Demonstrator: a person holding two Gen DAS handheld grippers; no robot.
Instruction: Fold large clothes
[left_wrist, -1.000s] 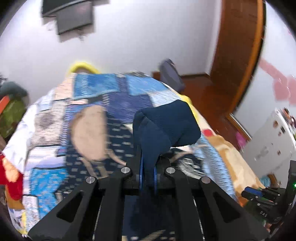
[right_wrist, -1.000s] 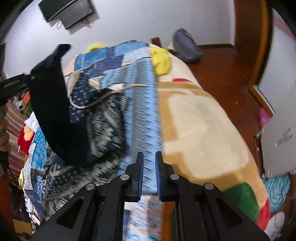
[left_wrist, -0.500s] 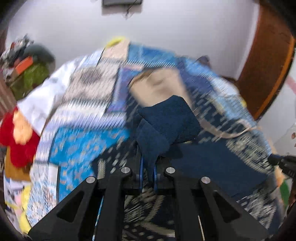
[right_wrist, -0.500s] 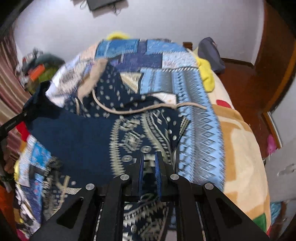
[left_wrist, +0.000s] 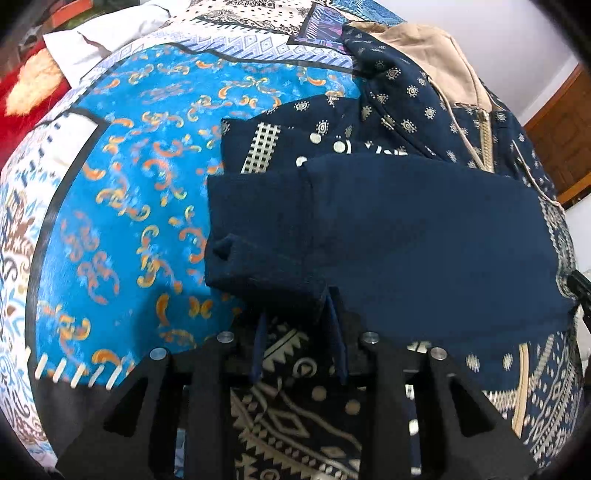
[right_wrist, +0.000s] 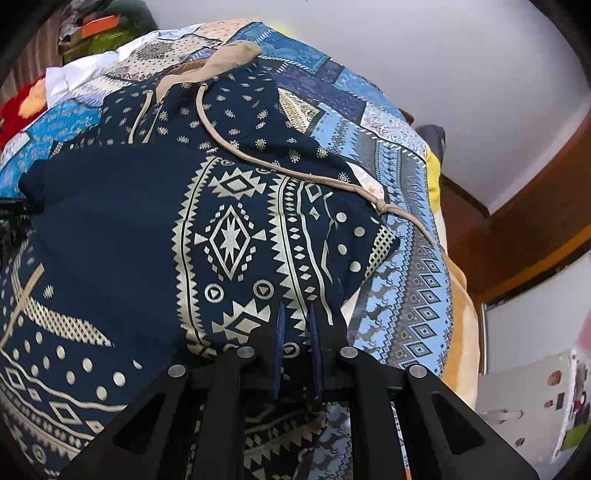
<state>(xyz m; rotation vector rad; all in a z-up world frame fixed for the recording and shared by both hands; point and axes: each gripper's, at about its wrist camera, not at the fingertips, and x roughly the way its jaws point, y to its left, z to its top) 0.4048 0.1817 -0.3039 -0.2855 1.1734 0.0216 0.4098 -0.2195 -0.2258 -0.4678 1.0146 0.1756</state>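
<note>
A navy hoodie (right_wrist: 229, 236) with cream geometric print, tan hood lining and drawstrings lies spread on the bed. Its plain navy sleeve (left_wrist: 406, 236) is folded flat across the body, cuff (left_wrist: 255, 236) to the left. My left gripper (left_wrist: 295, 328) is open just below the cuff, low over the printed hem, holding nothing. My right gripper (right_wrist: 297, 343) hovers low over the hoodie's lower right part; its jaws stand a small way apart with printed fabric showing between them, and I cannot tell if they hold it.
The bed is covered by a blue patchwork quilt (left_wrist: 122, 192) with a tan blanket (right_wrist: 458, 332) on its right side. Red and white clothes (left_wrist: 22, 88) lie at the far left. A wooden door and floor (right_wrist: 517, 229) are to the right.
The left gripper carried the navy sleeve down across the hoodie body, let it go and opened. The right gripper moved from the bed's edge onto the hoodie. Both cameras dropped closer to the garment.
</note>
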